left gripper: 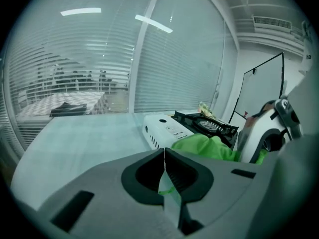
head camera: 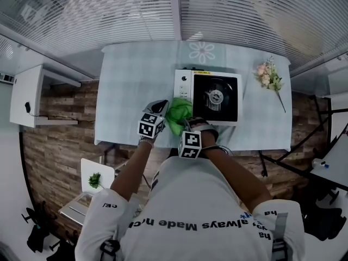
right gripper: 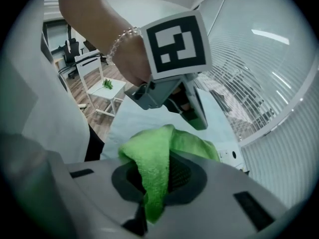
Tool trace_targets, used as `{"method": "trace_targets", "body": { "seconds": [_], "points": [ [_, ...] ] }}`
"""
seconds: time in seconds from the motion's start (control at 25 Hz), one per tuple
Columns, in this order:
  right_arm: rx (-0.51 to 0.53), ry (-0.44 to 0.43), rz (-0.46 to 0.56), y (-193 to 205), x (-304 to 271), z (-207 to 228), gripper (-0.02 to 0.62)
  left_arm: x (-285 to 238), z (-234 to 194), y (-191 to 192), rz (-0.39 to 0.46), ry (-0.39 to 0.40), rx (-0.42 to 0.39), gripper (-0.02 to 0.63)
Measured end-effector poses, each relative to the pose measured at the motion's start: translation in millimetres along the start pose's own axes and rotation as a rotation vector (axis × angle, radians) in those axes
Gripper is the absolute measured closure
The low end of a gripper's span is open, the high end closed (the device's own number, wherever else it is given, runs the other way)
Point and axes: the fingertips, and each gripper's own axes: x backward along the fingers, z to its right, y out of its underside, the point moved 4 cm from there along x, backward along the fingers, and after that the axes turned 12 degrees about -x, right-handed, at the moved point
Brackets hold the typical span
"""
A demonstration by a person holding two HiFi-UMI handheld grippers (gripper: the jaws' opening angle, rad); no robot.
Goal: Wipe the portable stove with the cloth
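The portable stove [head camera: 206,97] is white with a black burner top and sits on the table's far middle; the left gripper view shows it as well [left gripper: 172,128]. A bright green cloth [head camera: 178,116] hangs bunched just off the stove's near left corner. My right gripper [head camera: 188,127] is shut on the cloth [right gripper: 154,168], which drapes down between its jaws. My left gripper [head camera: 161,107] is right beside the cloth's left side, jaws shut [left gripper: 164,156]; only a thin pale sliver shows between them. I cannot tell if it touches the cloth [left gripper: 207,146].
The table [head camera: 130,91] has a pale checked cover. A small bunch of flowers [head camera: 270,78] lies right of the stove. A white chair with a green plant [head camera: 97,178] stands on the floor at the near left. A white cabinet [head camera: 27,97] is left.
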Motion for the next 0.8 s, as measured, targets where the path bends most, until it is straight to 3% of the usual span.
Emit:
{"method": "trace_targets", "body": {
  "seconds": [0.28, 0.52, 0.8],
  "points": [
    [-0.081, -0.020, -0.003, 31, 23, -20, 0.569, -11, 18, -24, 0.037, 0.052, -0.065, 0.594],
    [-0.197, 0.021, -0.062, 73, 35, -1, 0.569, -23, 33, -30, 0.028, 0.094, -0.114, 0.594],
    [-0.296, 0.081, -0.048, 89, 53, 31, 0.569, -34, 48, -35, 0.012, 0.125, -0.150, 0.594]
  ]
}}
